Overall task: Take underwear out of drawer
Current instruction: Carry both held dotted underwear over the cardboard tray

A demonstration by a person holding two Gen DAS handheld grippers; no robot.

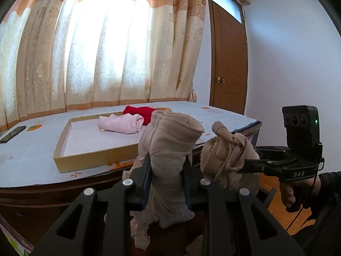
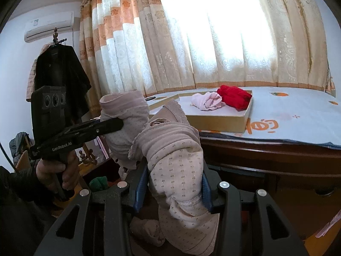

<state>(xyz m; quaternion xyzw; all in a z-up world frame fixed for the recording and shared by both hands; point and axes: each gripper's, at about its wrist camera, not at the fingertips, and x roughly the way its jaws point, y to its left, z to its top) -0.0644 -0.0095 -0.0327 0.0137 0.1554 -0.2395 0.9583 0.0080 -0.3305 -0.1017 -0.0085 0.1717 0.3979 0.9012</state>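
Note:
My left gripper (image 1: 167, 166) is shut on a piece of beige underwear (image 1: 170, 140) and holds it up in the air in front of the table. My right gripper (image 2: 173, 179) is shut on the other part of the same beige dotted underwear (image 2: 172, 153). In the left wrist view the right gripper (image 1: 243, 166) holds a bunched beige wad (image 1: 230, 155) close beside mine. In the right wrist view the left gripper (image 2: 119, 123) pinches its bunch (image 2: 125, 119). The drawer is not clearly in view.
A shallow cardboard tray (image 1: 93, 160) lies on the cloth-covered table (image 1: 29, 160), holding pink underwear (image 1: 123, 123) and red underwear (image 1: 140, 112). A phone (image 1: 12, 134) lies at the table's left. Curtains hang behind, a door (image 1: 230, 64) stands right. A dark coat (image 2: 59, 74) hangs left.

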